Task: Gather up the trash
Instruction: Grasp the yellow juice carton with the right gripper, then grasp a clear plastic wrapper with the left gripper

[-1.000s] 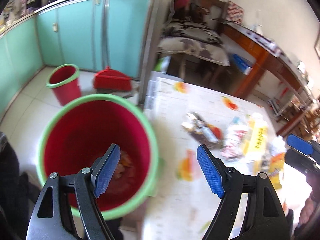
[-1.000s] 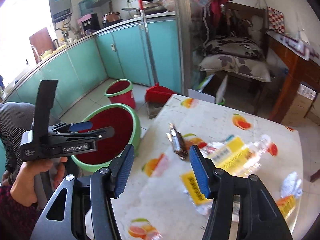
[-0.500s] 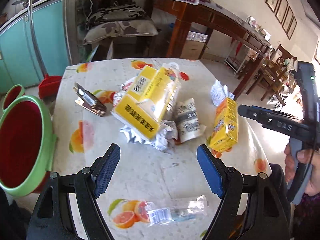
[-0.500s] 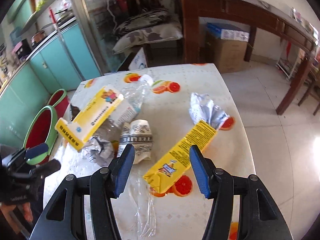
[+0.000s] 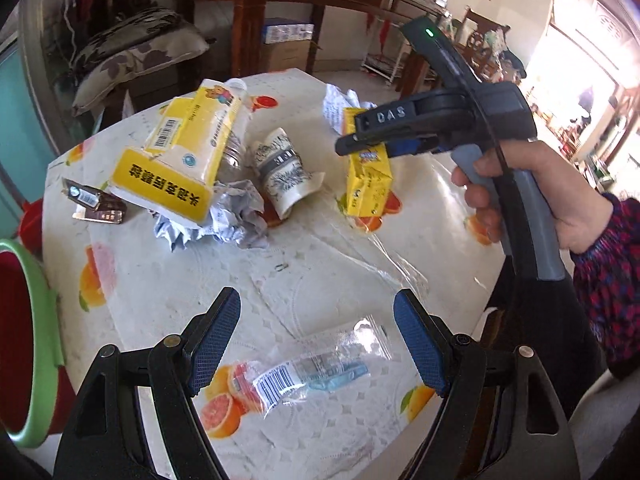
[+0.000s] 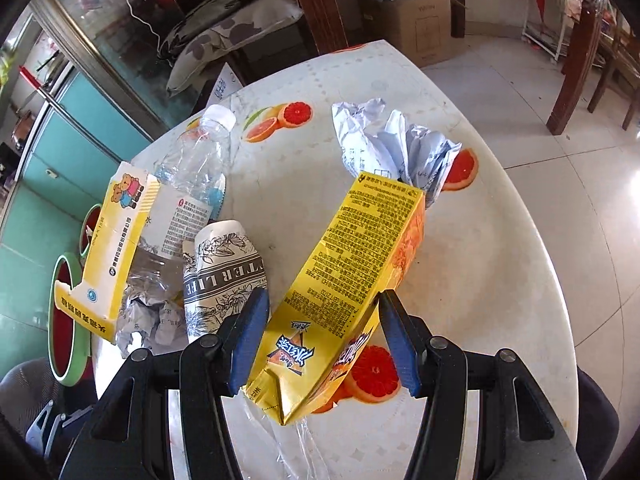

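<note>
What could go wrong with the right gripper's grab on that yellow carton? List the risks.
1. The right gripper is open around the yellow drink carton near its crumpled end; closing there may squash it or let it slip.
2. The paper cup lies right beside one finger and may get nudged.
3. The crumpled paper touching the carton's far end may be dragged along.

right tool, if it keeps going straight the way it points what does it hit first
Most likely the yellow drink carton, which already lies between the open fingers of the right tool; the crumpled paper lies beyond it.
</note>
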Available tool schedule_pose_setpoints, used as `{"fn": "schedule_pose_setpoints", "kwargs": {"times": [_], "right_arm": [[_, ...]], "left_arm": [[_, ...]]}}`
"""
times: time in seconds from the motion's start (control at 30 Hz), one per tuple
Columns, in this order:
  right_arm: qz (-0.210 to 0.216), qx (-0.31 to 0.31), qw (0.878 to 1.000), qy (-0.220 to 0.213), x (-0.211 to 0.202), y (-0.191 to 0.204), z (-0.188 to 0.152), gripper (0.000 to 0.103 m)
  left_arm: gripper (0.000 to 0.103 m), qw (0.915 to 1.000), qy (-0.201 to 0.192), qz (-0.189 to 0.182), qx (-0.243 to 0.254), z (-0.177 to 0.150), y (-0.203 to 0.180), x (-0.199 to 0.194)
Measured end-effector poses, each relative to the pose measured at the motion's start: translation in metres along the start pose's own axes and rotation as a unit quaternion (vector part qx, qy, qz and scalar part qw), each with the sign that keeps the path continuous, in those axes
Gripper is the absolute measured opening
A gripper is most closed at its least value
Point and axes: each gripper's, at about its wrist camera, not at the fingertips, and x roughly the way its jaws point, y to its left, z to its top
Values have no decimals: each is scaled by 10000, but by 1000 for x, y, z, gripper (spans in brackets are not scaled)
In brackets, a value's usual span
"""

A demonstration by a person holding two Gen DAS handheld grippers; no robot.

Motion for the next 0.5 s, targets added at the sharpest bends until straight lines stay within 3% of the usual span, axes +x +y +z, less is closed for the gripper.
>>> {"fn": "schedule_pose_setpoints", "kwargs": {"times": [0.13,0.23,0.33,0.4,0.47,0.5], "right_arm": [[431,98,9990,-16,-2,-6,-4,47],[624,19,9980,-48,-7,-6,-7,46],[702,14,9975,-109,-12,-6,-8,46],[752,15,9971,-134,-16,-7,-10,45],[770,-46,9969,-185,-21,-5,-10,45],[773,-89,9967,-217,-24,-4,-10,45]], "left_arm": [[79,9979,305,-305,490,-8,-12,10],[79,9948,532,-567,653,-13,-16,20],[79,9937,733,-573,626,-16,-16,35],[71,9930,857,-591,553,-17,-14,44],[42,9924,961,-568,512,-19,-13,50],[39,9925,991,-552,455,-19,-12,52]]}}
